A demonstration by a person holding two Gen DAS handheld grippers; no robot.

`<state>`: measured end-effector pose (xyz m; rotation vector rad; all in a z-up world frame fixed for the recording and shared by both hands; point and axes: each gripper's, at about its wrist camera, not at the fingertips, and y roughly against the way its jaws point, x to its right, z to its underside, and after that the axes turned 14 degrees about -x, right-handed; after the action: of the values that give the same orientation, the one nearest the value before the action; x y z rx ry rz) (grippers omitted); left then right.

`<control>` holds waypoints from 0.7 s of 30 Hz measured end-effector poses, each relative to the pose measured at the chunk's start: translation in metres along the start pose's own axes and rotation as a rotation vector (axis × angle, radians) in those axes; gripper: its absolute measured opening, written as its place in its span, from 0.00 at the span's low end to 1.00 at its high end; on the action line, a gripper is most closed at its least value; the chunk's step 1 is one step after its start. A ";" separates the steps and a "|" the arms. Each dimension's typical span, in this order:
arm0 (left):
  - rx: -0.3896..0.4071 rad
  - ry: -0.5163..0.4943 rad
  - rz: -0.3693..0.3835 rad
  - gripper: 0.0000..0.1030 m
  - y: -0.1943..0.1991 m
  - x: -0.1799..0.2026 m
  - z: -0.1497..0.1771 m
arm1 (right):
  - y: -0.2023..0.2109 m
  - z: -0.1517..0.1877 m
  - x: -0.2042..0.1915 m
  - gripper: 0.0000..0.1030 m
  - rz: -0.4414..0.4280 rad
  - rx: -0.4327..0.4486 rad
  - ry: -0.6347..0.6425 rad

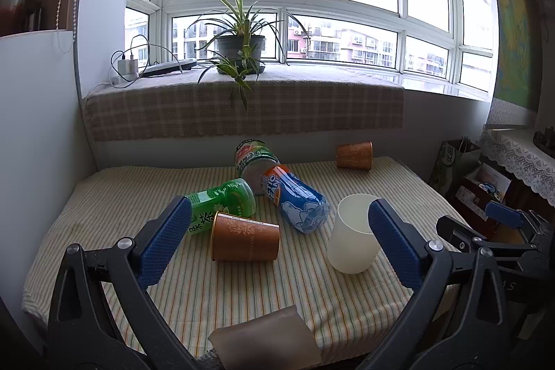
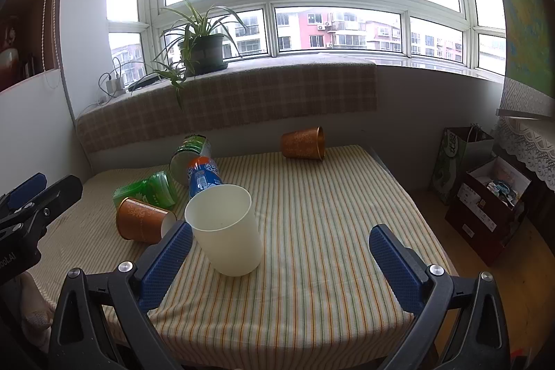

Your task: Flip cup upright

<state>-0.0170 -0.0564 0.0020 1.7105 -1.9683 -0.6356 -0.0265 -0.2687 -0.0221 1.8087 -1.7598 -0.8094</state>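
- Since the white cup [image 2: 225,229] already stands mouth-up on the striped table [image 2: 329,231], I judge the cups left to flip are the two orange ones: the near orange cup [image 1: 244,240] lies on its side at near left, and the far orange cup [image 1: 354,155] lies on its side at the far edge.
- Both grippers hang above the near edge with jaws spread wide and nothing between them: the left gripper [image 1: 277,241] looks toward the near orange cup, the right gripper [image 2: 279,252] has the white cup just beside its left finger.
- Risk one: the near orange cup lies right by the green bottle [image 1: 222,207], perhaps touching it, and the blue bottle [image 1: 295,198] is just beyond. A sweep from the left could shove the bottle or set the cup rolling on its round wall.
- Risk two: a hard squeeze could crush the cup, which looks like thin paper to me, or pop it out sideways.
- Risk three: the right gripper moving left could clip the white cup and topple it.
- Risk four: the cloth may bunch under a dragged rim and tip the cup as I set it down.
- Reaching for the far orange cup means passing over the bottles; a low pass could knock them.
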 end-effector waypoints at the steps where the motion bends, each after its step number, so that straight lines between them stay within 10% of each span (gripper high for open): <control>1: 0.000 0.001 0.000 1.00 0.000 -0.001 0.000 | 0.000 0.000 0.000 1.00 -0.001 -0.001 0.001; 21: -0.007 0.006 -0.008 1.00 -0.003 -0.004 0.001 | -0.007 0.000 -0.003 1.00 -0.008 -0.022 0.003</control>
<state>-0.0146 -0.0524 -0.0004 1.7144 -1.9539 -0.6383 -0.0215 -0.2656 -0.0265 1.8030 -1.7358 -0.8258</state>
